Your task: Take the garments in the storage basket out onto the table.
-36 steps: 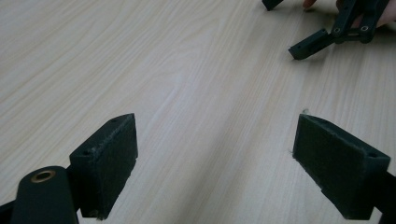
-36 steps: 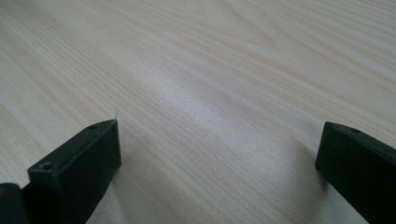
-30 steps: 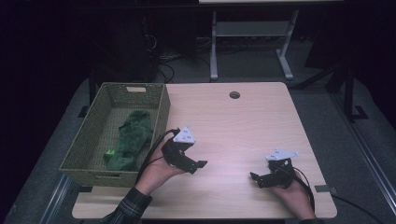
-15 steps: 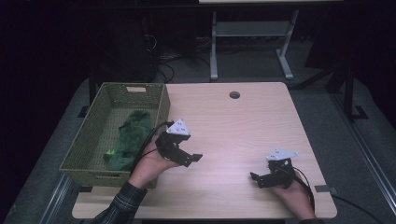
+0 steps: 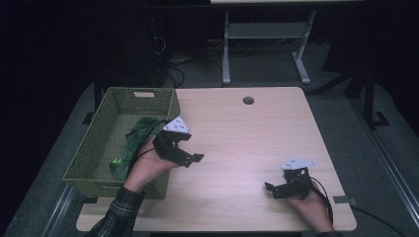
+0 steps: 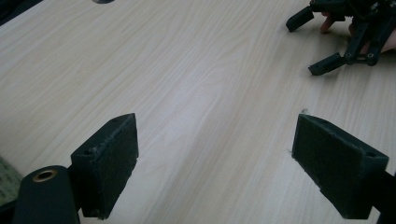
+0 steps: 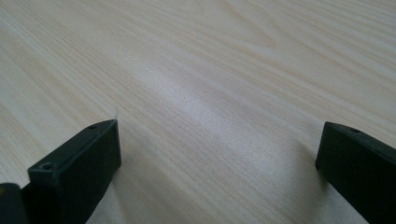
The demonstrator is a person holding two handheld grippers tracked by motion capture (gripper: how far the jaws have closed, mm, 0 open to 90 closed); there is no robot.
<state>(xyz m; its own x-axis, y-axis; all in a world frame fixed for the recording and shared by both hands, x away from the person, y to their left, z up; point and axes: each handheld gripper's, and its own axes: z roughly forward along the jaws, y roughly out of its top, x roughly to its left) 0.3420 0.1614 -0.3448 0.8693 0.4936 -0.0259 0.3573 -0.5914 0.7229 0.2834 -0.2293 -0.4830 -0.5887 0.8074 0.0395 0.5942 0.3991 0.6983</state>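
The table (image 5: 247, 143) is pale wood-grain laminate, smooth with a soft sheen. The basket (image 5: 89, 153) at left is woven, matt olive. Inside lies green cloth (image 5: 136, 136). The left gripper (image 6: 215, 158) has 2 matt black, rough-faced pads (image 6: 112, 158).

A basket (image 5: 94, 148) is sitting at the left edge of the table (image 5: 247, 143) in front of you, with a cloth (image 5: 133, 143) lying inside it. Your left gripper (image 5: 190, 157) is hanging just right of the basket, over the table, pointing toward the right side. Your right gripper (image 5: 271, 187) is resting near the table's front right corner, well apart from the left one. A hole (image 5: 248, 100) is sitting at the table's far edge, behind both grippers.
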